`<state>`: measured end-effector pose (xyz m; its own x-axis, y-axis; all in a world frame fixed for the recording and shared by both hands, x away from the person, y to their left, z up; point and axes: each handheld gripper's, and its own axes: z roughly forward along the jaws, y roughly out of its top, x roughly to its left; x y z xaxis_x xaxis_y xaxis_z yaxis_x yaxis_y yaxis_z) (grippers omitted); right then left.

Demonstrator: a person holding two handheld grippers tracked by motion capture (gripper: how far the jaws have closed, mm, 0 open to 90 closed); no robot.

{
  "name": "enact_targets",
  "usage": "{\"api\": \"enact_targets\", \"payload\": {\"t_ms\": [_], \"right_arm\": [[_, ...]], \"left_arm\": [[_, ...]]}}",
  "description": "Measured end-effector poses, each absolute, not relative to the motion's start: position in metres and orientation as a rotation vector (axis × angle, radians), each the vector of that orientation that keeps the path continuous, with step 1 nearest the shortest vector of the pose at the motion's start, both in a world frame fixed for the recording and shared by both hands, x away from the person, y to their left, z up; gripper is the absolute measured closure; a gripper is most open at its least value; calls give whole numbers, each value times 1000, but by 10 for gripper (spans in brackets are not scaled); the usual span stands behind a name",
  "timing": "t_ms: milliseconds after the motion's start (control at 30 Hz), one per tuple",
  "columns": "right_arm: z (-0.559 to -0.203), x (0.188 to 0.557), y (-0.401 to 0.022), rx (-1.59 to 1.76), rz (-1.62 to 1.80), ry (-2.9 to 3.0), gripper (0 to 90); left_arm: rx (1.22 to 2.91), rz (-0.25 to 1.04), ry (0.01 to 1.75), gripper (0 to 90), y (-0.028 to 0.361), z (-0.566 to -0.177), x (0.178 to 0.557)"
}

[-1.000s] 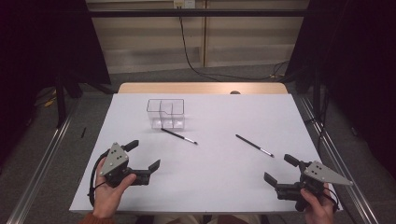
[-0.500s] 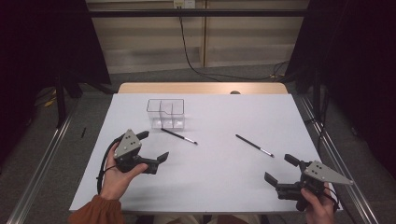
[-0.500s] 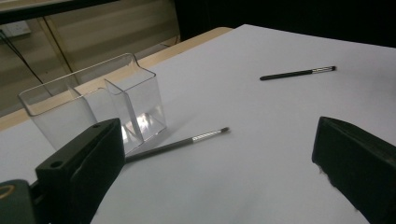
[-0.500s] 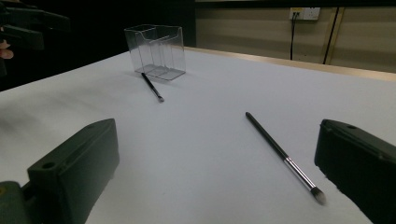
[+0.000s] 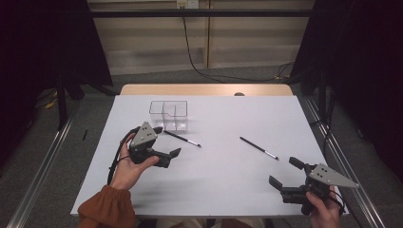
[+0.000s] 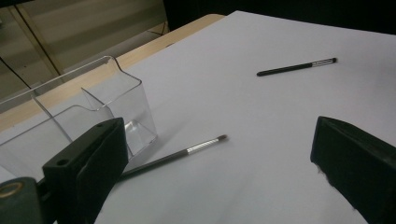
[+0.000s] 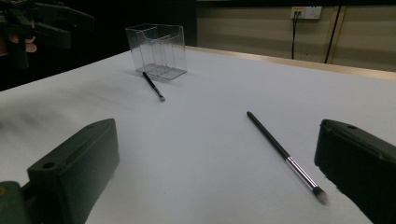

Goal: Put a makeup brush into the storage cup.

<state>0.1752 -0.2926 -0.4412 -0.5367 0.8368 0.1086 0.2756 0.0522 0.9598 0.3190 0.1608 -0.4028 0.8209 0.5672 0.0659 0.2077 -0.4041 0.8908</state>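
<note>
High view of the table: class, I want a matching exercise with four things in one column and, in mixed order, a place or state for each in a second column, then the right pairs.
Things
1. clear box
2. near brush
3. far brush
4. left gripper

Places or states
A. lies alone on the right half of the white table
B. stands empty near the far edge
C. open, held just above the white sheet
D. lies right beside the clear box

Pairs: 1-B, 2-D, 3-A, 4-C
</note>
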Motion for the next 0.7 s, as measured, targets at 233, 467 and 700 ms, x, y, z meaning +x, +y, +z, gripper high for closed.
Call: {"api": "enact_targets", "payload": {"t_ms": [233,467,700], "right_arm": [[-441,175,-293,1111,1509,1849,0],[-442,175,-294,1115,1511,1852,0],[-442,175,-293,1121,1522,1855,0]], "left_arm": [[2030,424,560,36,147,-408,331],[2134,404,531,40,140,-413,351],[2184,390,535,55,133,-414,366]]}}
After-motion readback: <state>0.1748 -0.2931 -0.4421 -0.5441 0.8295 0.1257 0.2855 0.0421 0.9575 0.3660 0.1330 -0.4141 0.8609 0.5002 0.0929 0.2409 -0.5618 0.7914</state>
